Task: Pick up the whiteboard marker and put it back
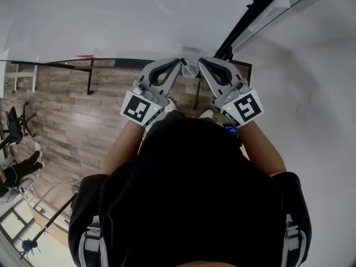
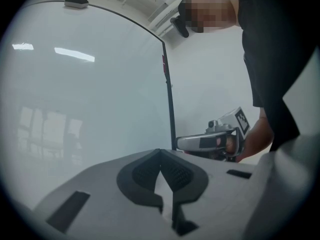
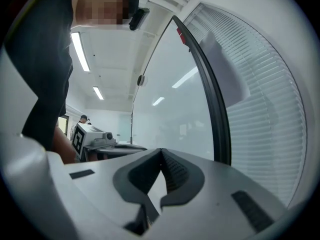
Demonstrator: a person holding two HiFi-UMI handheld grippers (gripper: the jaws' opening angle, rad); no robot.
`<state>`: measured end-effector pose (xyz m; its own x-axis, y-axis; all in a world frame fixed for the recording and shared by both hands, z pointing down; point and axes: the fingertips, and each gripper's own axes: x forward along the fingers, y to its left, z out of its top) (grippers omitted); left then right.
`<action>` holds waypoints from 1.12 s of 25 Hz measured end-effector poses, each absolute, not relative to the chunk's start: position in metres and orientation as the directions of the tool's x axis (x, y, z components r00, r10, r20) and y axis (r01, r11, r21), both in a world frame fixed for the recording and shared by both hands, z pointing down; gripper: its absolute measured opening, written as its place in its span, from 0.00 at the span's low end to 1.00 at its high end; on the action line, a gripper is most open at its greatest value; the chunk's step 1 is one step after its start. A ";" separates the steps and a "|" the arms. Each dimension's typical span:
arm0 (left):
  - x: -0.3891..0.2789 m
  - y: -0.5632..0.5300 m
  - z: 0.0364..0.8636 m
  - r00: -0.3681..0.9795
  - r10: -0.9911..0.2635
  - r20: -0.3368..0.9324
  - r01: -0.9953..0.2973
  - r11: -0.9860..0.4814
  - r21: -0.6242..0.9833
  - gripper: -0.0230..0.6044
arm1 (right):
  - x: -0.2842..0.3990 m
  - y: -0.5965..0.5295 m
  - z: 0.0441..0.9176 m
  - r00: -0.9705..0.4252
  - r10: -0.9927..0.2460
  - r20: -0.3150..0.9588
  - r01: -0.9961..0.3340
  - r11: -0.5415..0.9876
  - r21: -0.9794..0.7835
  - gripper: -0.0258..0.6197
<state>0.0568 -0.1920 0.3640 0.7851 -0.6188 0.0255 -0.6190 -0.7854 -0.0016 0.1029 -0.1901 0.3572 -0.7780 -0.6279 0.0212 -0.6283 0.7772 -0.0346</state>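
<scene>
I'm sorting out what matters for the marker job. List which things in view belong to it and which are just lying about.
Job: left gripper, shut and empty; right gripper, shut and empty; whiteboard. No marker shows in any view.
Lying about: office chair; window blinds; dark oval object on the whiteboard's top edge.

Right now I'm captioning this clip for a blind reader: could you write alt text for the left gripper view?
The left tool, jaws shut and empty, points at a blank whiteboard with a black frame. At right, a person's hand holds the right tool near the board's edge.
</scene>
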 end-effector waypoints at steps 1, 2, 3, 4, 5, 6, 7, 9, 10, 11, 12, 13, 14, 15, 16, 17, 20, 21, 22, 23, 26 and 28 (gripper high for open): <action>0.058 -0.191 0.363 0.785 -0.618 0.027 -0.619 -0.786 0.000 0.04 | 0.104 -0.190 0.356 -0.776 -0.631 0.019 -0.631 0.775 -0.034 0.04; 0.059 -0.192 0.363 0.786 -0.618 0.029 -0.618 -0.786 0.001 0.04 | 0.106 -0.191 0.355 -0.772 -0.635 0.017 -0.635 0.772 -0.034 0.04; 0.060 -0.193 0.362 0.786 -0.617 0.030 -0.618 -0.786 0.001 0.04 | 0.107 -0.193 0.355 -0.769 -0.639 0.014 -0.639 0.768 -0.036 0.04; 0.061 -0.194 0.361 0.787 -0.616 0.028 -0.617 -0.787 0.000 0.04 | 0.108 -0.194 0.354 -0.766 -0.643 0.011 -0.643 0.765 -0.040 0.04; 0.062 -0.194 0.359 0.788 -0.615 0.025 -0.615 -0.788 0.000 0.04 | 0.109 -0.194 0.353 -0.765 -0.644 0.010 -0.644 0.764 -0.044 0.03; 0.063 -0.194 0.358 0.789 -0.614 0.023 -0.614 -0.789 0.000 0.04 | 0.108 -0.193 0.351 -0.765 -0.644 0.008 -0.644 0.764 -0.047 0.03; 0.063 -0.193 0.356 0.790 -0.613 0.021 -0.613 -0.790 0.000 0.04 | 0.107 -0.192 0.350 -0.766 -0.643 0.008 -0.642 0.765 -0.048 0.03; 0.063 -0.192 0.353 0.794 -0.608 0.013 -0.608 -0.794 0.002 0.04 | 0.105 -0.189 0.348 -0.773 -0.635 0.005 -0.634 0.772 -0.045 0.03; 0.064 -0.191 0.352 0.797 -0.604 0.006 -0.604 -0.797 0.001 0.04 | 0.104 -0.187 0.346 -0.776 -0.631 0.004 -0.631 0.775 -0.043 0.03; 0.065 -0.190 0.350 0.800 -0.600 0.001 -0.600 -0.800 -0.001 0.04 | 0.104 -0.186 0.345 -0.777 -0.629 0.003 -0.629 0.777 -0.040 0.03; 0.066 -0.189 0.349 0.802 -0.597 -0.003 -0.597 -0.802 -0.003 0.04 | 0.104 -0.185 0.344 -0.778 -0.628 0.004 -0.628 0.777 -0.034 0.03; 0.067 -0.189 0.347 0.804 -0.595 -0.006 -0.595 -0.804 -0.004 0.04 | 0.105 -0.184 0.342 -0.778 -0.628 0.003 -0.628 0.778 -0.027 0.03; 0.068 -0.188 0.345 0.805 -0.594 -0.007 -0.594 -0.805 -0.005 0.04 | 0.105 -0.183 0.340 -0.779 -0.628 0.002 -0.627 0.778 -0.022 0.03; 0.069 -0.188 0.343 0.806 -0.592 -0.008 -0.592 -0.806 -0.005 0.04 | 0.106 -0.182 0.338 -0.779 -0.627 0.000 -0.627 0.779 -0.022 0.03; 0.070 -0.187 0.342 0.807 -0.591 -0.008 -0.591 -0.807 -0.005 0.04 | 0.107 -0.182 0.336 -0.780 -0.626 -0.001 -0.626 0.779 -0.023 0.03; 0.072 -0.187 0.341 0.808 -0.589 -0.008 -0.589 -0.808 -0.006 0.04 | 0.107 -0.182 0.334 -0.780 -0.626 -0.002 -0.626 0.780 -0.025 0.03; 0.074 -0.187 0.338 0.811 -0.585 -0.008 -0.586 -0.811 -0.011 0.04 | 0.107 -0.183 0.330 -0.783 -0.623 -0.006 -0.622 0.782 -0.031 0.03; 0.074 -0.188 0.337 0.811 -0.586 -0.008 -0.586 -0.810 -0.012 0.04 | 0.106 -0.183 0.329 -0.784 -0.621 -0.008 -0.620 0.784 -0.037 0.03; 0.073 -0.188 0.336 0.810 -0.586 -0.009 -0.586 -0.810 -0.012 0.04 | 0.105 -0.184 0.328 -0.785 -0.619 -0.009 -0.619 0.785 -0.042 0.03; 0.073 -0.188 0.335 0.809 -0.587 -0.011 -0.587 -0.809 -0.012 0.04 | 0.104 -0.184 0.328 -0.786 -0.618 -0.009 -0.618 0.785 -0.043 0.03; 0.073 -0.188 0.334 0.809 -0.588 -0.013 -0.588 -0.809 -0.010 0.04 | 0.102 -0.183 0.327 -0.788 -0.616 -0.008 -0.615 0.787 -0.046 0.03; 0.073 -0.187 0.334 0.809 -0.587 -0.014 -0.588 -0.809 -0.009 0.04 | 0.101 -0.183 0.327 -0.789 -0.615 -0.006 -0.614 0.788 -0.045 0.03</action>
<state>0.0728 -0.1875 0.3339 0.8091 -0.5875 -0.0135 -0.5876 -0.8091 -0.0094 0.1011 -0.1830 0.3270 -0.7887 -0.6148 -0.0058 -0.6140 0.7881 -0.0447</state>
